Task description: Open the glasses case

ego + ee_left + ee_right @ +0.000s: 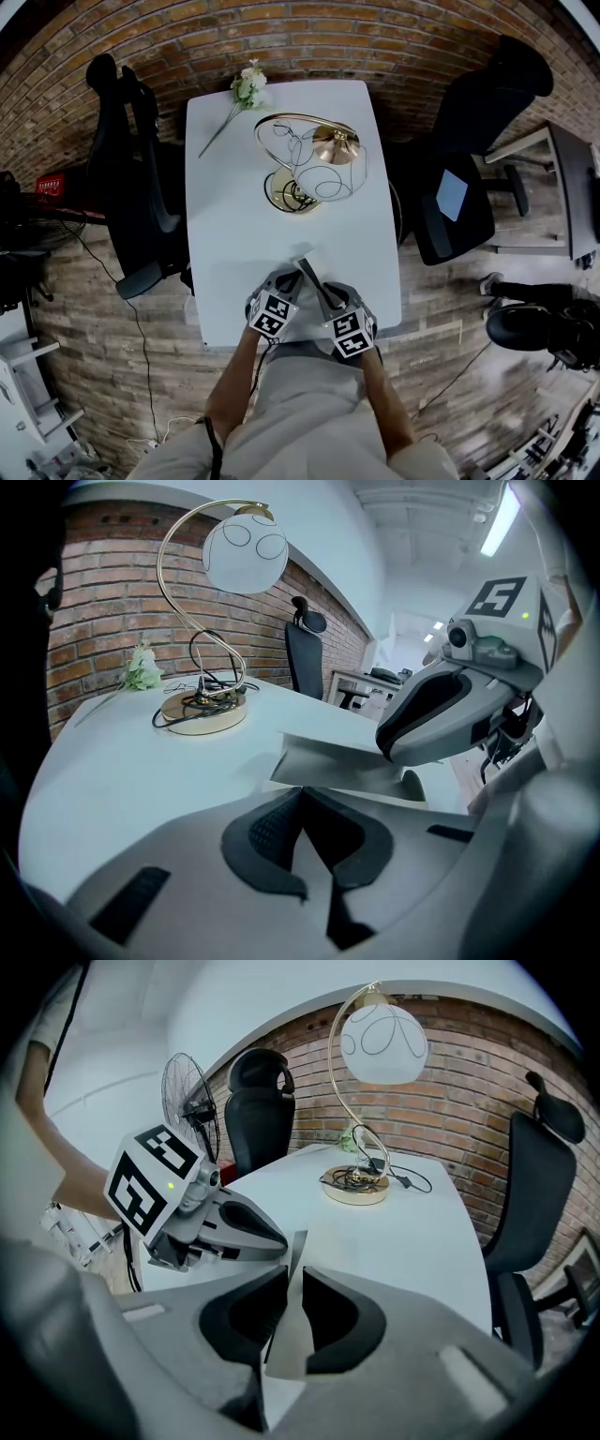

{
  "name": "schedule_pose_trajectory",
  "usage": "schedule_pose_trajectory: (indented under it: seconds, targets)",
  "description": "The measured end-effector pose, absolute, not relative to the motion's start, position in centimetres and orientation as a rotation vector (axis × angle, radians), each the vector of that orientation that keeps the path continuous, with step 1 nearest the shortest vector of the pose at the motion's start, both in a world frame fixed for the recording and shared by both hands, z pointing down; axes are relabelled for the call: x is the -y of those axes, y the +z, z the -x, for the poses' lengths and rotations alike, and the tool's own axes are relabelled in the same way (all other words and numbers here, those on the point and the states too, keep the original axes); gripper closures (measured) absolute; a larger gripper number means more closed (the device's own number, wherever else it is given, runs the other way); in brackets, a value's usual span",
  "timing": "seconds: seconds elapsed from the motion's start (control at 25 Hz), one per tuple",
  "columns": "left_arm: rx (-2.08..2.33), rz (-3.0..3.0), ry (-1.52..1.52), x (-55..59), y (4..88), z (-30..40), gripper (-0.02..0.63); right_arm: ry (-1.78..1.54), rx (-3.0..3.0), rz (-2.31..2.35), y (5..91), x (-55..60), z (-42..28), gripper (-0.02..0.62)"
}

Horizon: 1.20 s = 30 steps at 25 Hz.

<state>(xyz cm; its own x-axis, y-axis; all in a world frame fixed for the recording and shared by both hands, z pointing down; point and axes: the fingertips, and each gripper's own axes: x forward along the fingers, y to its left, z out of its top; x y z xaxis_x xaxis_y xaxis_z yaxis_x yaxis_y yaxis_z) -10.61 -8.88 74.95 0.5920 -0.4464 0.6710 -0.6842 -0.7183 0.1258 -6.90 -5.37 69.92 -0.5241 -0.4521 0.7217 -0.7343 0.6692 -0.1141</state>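
The glasses case (312,267) is a flat grey folding case on the white table (225,234), near its front edge between my two grippers. In the right gripper view a thin grey flap of the case (289,1335) stands upright between the pads, and my right gripper (293,1274) is shut on it. In the left gripper view the case (347,766) lies just beyond the jaw tips with one panel lifted. My left gripper (300,794) has its tips together at the case's near edge. The right gripper's body (441,714) hangs over the case.
A gold arc lamp (309,159) with a white globe and coiled cable stands mid-table. A white flower sprig (246,89) lies at the far left corner. Black office chairs stand on the left (131,159) and on the right (469,141). A fan (192,1091) stands beyond the table.
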Motion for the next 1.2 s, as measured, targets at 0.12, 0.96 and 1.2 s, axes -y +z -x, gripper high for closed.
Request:
schedule_pose_trajectory:
  seconds: [0.12, 0.96, 1.2]
  targets:
    - [0.911, -2.451, 0.884, 8.9, 74.8, 10.6, 0.603, 0.548, 2.204, -0.924, 69.7, 5.5, 6.6, 0.545]
    - [0.91, -2.454, 0.882, 9.0, 74.9, 10.5, 0.603, 0.555, 2.192, -1.031, 69.3, 7.1, 4.5, 0.569]
    - [0.911, -2.457, 0.881, 9.0, 74.9, 10.6, 0.603, 0.569, 2.166, -1.056, 69.3, 7.3, 4.0, 0.572]
